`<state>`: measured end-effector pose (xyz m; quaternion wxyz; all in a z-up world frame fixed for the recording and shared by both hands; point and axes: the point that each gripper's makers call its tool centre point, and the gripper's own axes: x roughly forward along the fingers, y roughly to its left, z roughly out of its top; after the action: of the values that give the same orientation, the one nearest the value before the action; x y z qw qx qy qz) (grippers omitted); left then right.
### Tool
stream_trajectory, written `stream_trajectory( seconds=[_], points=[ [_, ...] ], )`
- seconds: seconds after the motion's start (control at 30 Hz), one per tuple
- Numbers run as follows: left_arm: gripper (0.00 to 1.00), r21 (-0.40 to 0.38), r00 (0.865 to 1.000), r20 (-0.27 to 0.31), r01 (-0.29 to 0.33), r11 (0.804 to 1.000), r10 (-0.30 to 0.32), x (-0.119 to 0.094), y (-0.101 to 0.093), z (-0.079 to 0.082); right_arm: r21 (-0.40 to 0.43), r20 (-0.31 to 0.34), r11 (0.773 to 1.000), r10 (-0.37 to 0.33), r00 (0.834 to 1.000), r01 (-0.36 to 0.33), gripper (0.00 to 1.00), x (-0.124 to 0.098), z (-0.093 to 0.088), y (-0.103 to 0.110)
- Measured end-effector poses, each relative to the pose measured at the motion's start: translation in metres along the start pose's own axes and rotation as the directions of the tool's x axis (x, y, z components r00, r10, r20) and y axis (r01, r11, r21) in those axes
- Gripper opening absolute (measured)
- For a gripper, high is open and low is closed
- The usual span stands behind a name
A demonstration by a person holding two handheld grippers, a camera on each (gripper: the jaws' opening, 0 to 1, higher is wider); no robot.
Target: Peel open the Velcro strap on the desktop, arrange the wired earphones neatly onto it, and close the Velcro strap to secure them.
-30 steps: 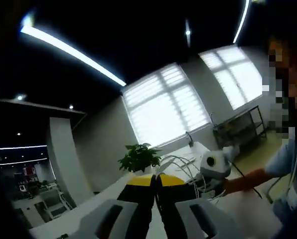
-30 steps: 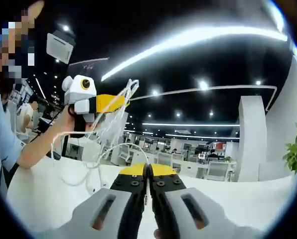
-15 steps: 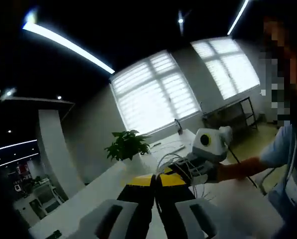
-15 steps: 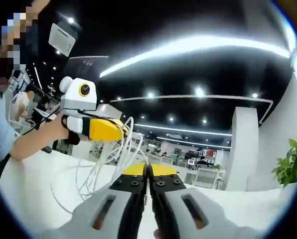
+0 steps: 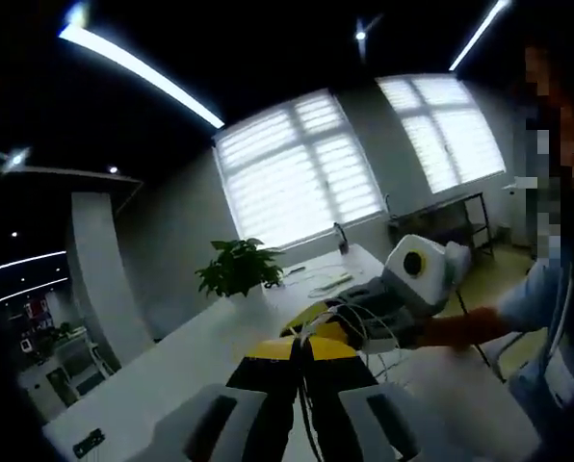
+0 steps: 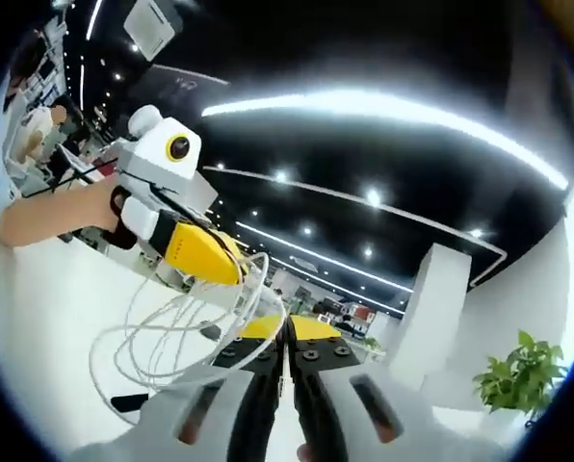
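Right gripper view: we log the right gripper point(image 6: 287, 332), its yellow-tipped jaws pressed together with a white cord passing at their tips, so we judge it clenched on the wired earphones point(image 6: 176, 332); the left gripper point(image 6: 231, 271) enters from the left, carried by a hand point(image 6: 99, 207), its yellow jaws closed on the same cable; between the two the cable hangs in several loose white loops, raised above the white desktop point(image 6: 37, 318); a small dark item point(image 6: 129, 402) lies on the desktop below the loops, possibly the Velcro strap, though the view is too poor for us to say.

Left gripper view: we see the left gripper's own jaws shut, a thin cord running up from their tips; the right gripper point(image 5: 316, 315) reaches in from the right with cable loops bunched at its jaws; a potted plant point(image 5: 235, 269) stands further along the desktop, near the blinded windows point(image 5: 301, 164).

Step in hand, as we judge it: gathering and coiling the earphones in the air, both tongs sharing the bundle; laying them on the strap is not yet done.

Next move, in our judgement: tighten the loops into an even coil without letting either grip slip; bring the coil down over the strap; then free one gripper to fold the strap closed.
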<state>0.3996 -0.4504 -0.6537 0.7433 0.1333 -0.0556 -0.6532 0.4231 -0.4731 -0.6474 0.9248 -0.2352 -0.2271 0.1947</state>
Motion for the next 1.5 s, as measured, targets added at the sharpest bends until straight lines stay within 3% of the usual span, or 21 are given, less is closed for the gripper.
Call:
stream_trajectory(
  seconds=[0.17, 0.83, 1.3, 1.5],
  points=[
    [0.06, 0.007, 1.0, -0.019, -0.023, 1.0, 0.023, 0.002, 0.007, -0.002, 0.004, 0.014, 1.0, 0.002, 1.0, -0.002, 0.04, -0.001, 0.003, -0.001],
    [0.07, 0.014, 0.999, -0.032, -0.017, 1.0, 0.018, 0.007, -0.006, -0.014, 0.005, 0.004, 1.0, -0.013, 1.0, 0.013, 0.04, -0.002, 0.002, -0.003],
    [0.08, 0.054, 0.998, -0.053, -0.028, 0.998, 0.031, 0.012, -0.006, -0.019, 0.088, 0.04, 0.996, -0.001, 0.999, -0.002, 0.04, -0.005, 0.007, -0.003],
    [0.06, 0.086, 0.993, -0.066, -0.096, 0.992, 0.102, 0.008, 0.007, -0.019, 0.162, 0.066, 0.986, 0.034, 0.997, -0.045, 0.04, -0.006, 0.011, -0.001]
  ],
)
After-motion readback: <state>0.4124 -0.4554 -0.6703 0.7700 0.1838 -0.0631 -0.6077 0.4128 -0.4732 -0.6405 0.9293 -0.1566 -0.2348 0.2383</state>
